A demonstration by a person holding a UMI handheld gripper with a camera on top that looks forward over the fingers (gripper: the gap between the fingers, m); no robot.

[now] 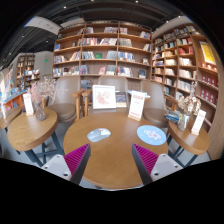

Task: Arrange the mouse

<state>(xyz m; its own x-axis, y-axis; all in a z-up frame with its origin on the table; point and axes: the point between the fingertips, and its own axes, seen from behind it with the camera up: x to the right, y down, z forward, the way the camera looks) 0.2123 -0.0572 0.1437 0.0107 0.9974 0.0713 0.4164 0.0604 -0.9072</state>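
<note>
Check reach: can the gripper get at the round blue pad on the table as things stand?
Probably yes. The gripper is open and holds nothing, and the round blue pad lies flat on the round table just beyond the right finger, with nothing between.

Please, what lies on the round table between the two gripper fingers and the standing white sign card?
In the gripper view, only bare wood tabletop lies between the open gripper and the sign card. A small blue-grey object sits slightly aside.
</note>
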